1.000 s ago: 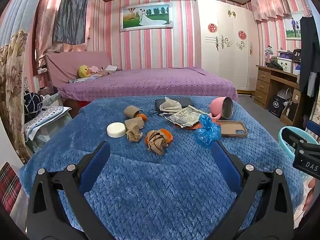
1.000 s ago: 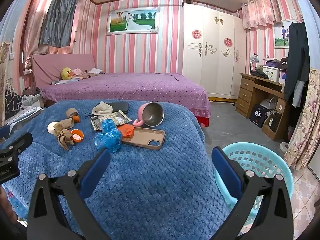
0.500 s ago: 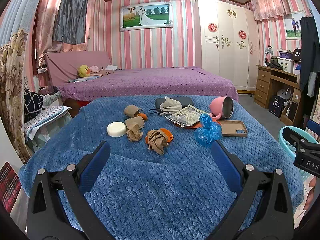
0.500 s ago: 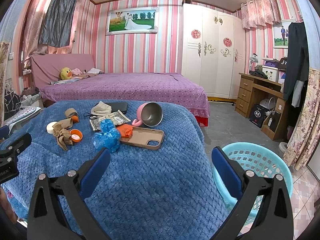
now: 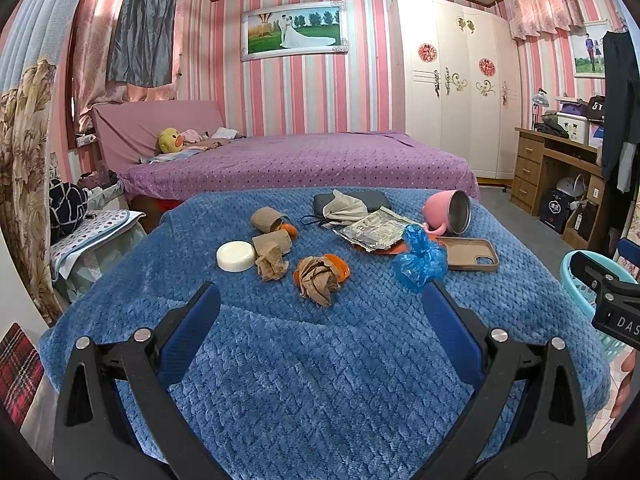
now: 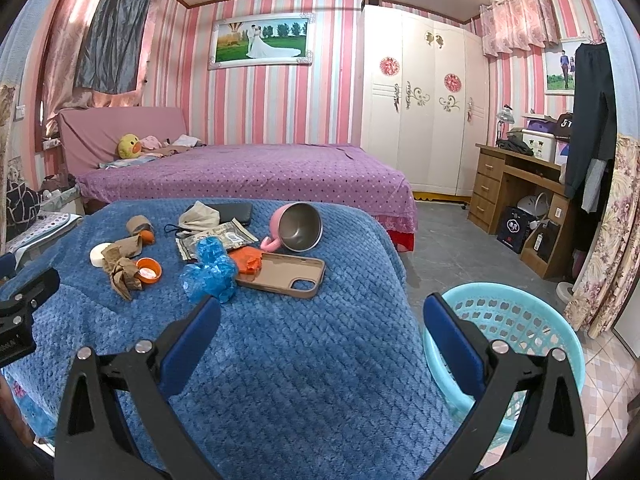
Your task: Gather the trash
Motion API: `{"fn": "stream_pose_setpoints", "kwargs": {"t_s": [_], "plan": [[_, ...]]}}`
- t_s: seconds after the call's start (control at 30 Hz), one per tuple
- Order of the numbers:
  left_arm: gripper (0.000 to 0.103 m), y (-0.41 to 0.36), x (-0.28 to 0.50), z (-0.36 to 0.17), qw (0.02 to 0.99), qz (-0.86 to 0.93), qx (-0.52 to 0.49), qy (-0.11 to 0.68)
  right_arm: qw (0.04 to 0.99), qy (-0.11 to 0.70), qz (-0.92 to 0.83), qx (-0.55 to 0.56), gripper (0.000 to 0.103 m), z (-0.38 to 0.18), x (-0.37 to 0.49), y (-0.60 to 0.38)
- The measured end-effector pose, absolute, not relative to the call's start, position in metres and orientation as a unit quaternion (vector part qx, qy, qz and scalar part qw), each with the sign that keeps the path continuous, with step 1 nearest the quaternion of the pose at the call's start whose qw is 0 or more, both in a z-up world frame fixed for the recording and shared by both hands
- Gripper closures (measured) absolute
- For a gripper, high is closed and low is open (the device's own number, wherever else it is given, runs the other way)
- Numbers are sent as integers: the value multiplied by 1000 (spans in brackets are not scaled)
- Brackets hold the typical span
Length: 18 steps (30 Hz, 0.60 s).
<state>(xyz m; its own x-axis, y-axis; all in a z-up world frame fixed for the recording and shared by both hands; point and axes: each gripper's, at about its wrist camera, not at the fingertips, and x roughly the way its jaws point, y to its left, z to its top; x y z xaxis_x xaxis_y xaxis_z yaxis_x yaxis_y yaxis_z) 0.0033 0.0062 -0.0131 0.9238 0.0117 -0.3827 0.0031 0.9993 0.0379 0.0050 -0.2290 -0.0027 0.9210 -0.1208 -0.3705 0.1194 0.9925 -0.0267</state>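
Trash lies across a blue blanket (image 5: pixel 320 380): a crumpled brown paper wad (image 5: pixel 318 280) over an orange lid, another brown wad (image 5: pixel 272 256), a paper roll (image 5: pixel 266 218), a crumpled blue plastic bag (image 5: pixel 418 260) (image 6: pixel 210 270), a foil wrapper (image 5: pixel 374 230) and an orange scrap (image 6: pixel 248 260). My left gripper (image 5: pixel 318 312) hangs open just short of the brown wad, holding nothing. My right gripper (image 6: pixel 320 320) is open and empty over the blanket's right edge, with a light-blue basket (image 6: pixel 520 320) on the floor beside it.
A pink mug (image 6: pixel 298 228) lies on its side by a tan phone case (image 6: pixel 288 274). A white round lid (image 5: pixel 236 256), a dark pouch (image 5: pixel 376 200) and a beige cloth (image 5: pixel 344 210) sit farther back. A purple bed (image 5: pixel 300 164), wardrobe and wooden desk (image 6: pixel 516 188) surround.
Both views have shifted only slightly; the right gripper has edged a little nearer the items. Nothing on the blanket has moved, and both grippers stay open.
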Motion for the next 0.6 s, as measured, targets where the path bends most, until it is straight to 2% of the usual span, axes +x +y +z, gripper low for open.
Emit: {"fn": "stream_pose_setpoints", "kwargs": {"t_s": [0.6], "plan": [[5, 3, 5, -8, 980, 5, 25, 197, 980, 189, -64, -2, 4, -4, 2, -225]]}}
